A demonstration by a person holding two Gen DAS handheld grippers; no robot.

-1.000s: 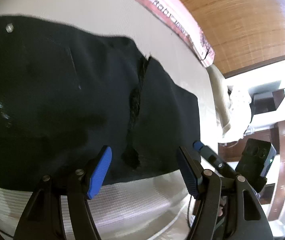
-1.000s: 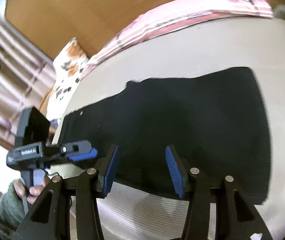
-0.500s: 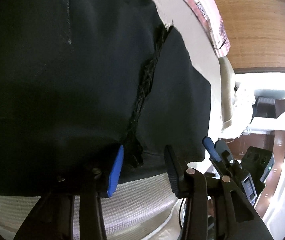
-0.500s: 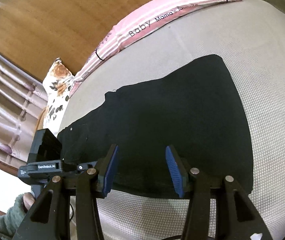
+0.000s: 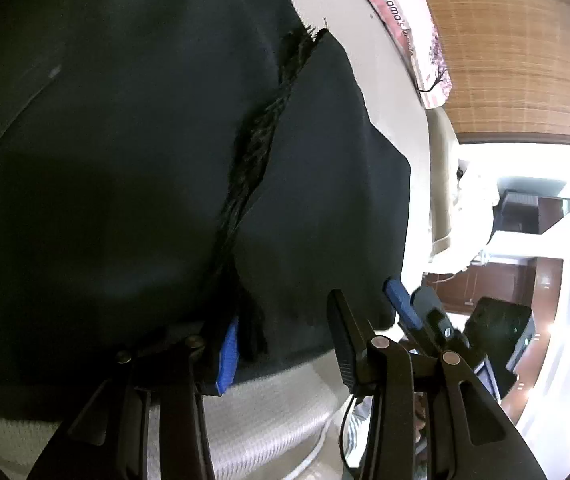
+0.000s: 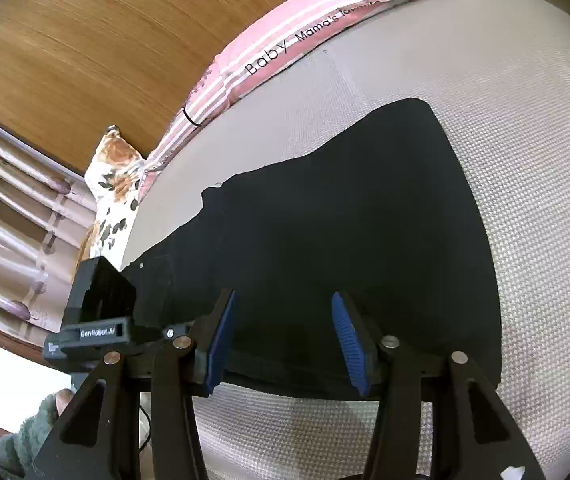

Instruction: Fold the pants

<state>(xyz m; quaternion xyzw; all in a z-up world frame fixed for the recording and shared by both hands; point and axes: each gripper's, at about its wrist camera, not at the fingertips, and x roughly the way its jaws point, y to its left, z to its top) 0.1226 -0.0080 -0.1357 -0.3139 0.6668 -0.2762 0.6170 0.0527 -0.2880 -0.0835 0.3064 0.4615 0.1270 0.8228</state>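
I'm setting up the grab: black pants (image 6: 325,248) fill mid-frame on the bed (image 6: 525,160). My left gripper (image 5: 285,344) and right gripper (image 6: 285,336) gape at the near edge; next, pinch and lift.

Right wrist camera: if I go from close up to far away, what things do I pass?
right gripper → black pants → beige mattress → pink striped pillow → wooden headboard
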